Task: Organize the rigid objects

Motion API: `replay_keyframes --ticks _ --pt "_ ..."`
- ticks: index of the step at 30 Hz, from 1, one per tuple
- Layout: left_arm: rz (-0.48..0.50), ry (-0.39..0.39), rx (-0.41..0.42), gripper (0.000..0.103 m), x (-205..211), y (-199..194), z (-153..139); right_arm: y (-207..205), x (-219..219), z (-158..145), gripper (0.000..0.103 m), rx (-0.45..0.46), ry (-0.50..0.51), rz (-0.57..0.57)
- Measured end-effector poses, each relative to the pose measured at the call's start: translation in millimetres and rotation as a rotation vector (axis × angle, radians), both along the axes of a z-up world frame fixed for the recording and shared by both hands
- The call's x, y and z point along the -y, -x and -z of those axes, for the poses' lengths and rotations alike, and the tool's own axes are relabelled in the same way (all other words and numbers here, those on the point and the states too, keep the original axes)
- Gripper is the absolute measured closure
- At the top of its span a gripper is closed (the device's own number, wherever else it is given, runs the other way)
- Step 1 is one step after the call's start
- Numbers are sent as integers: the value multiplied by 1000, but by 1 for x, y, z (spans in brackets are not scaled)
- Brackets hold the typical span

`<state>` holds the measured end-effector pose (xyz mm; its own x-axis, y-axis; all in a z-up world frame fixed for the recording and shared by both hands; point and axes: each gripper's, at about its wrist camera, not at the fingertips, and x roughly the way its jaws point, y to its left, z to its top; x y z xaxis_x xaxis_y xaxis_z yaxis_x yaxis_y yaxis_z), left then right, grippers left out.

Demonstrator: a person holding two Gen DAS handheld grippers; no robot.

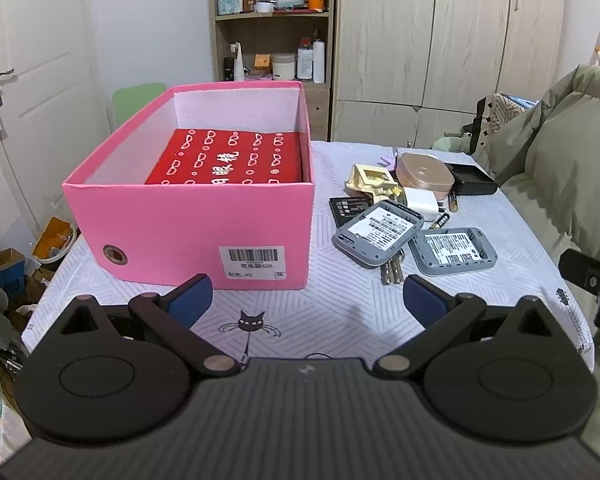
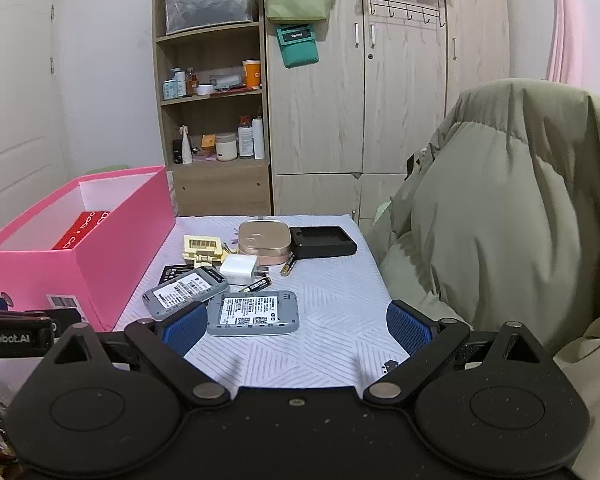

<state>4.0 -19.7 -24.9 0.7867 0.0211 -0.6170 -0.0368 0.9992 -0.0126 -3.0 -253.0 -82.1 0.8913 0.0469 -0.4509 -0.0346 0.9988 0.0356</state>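
Note:
A pink box stands on the left of the table with a red patterned case inside. To its right lies a cluster: two grey pocket routers, a white charger, a gold tin, a black cradle, a cream clip, batteries and keys. My left gripper is open before the box. My right gripper is open, just short of the nearer router.
A green padded jacket drapes over a chair at the table's right edge. A wooden shelf with bottles and a wardrobe stand behind. The patterned tablecloth has bare room near its front edge.

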Motion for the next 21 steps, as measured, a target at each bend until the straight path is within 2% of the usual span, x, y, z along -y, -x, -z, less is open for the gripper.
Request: replay_keyframes --ticks 21 --pt "36 -6 -7 0 11 1 -3 3 9 1 5 26 -21 -5"
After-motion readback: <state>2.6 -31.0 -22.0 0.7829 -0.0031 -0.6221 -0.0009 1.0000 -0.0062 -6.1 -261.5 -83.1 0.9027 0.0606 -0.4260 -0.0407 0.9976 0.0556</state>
